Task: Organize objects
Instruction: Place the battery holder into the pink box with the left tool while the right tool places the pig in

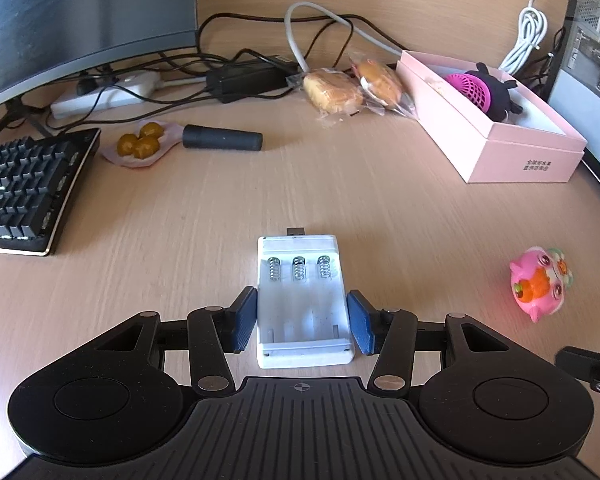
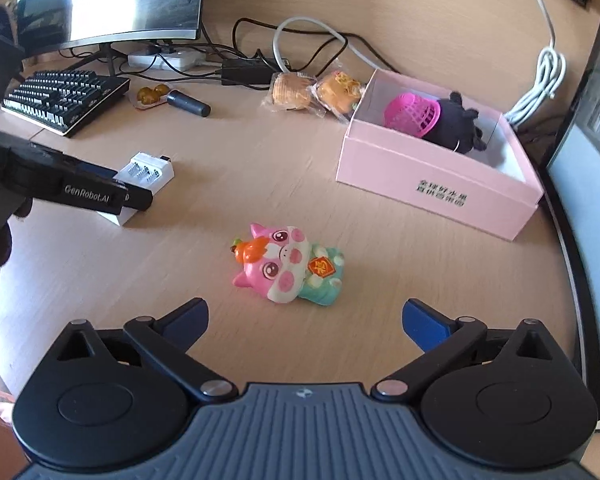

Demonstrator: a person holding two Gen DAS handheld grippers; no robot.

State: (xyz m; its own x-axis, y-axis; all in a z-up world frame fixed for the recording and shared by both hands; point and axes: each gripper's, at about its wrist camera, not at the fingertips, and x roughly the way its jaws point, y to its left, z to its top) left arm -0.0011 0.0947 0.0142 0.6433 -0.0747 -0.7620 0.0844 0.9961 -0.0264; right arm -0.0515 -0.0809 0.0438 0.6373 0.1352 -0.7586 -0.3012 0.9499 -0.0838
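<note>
On desk: left gripper (image 1: 302, 322) clamping battery charger (image 1: 303, 300) (right gripper (image 2: 306, 318) spread).

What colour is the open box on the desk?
Pale pink box with a white interior, clearest in the right wrist view.

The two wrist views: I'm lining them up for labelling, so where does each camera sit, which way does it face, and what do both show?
Left wrist: sits behind the left gripper, low over the desk, facing the monitor; its blue pads flank the white battery charger.
Right wrist: behind the open right gripper, higher, looking at the pig toy; the left gripper's arm enters at left.
Shared: charger, pig toy, pink box, keyboard, wrapped buns.
</note>
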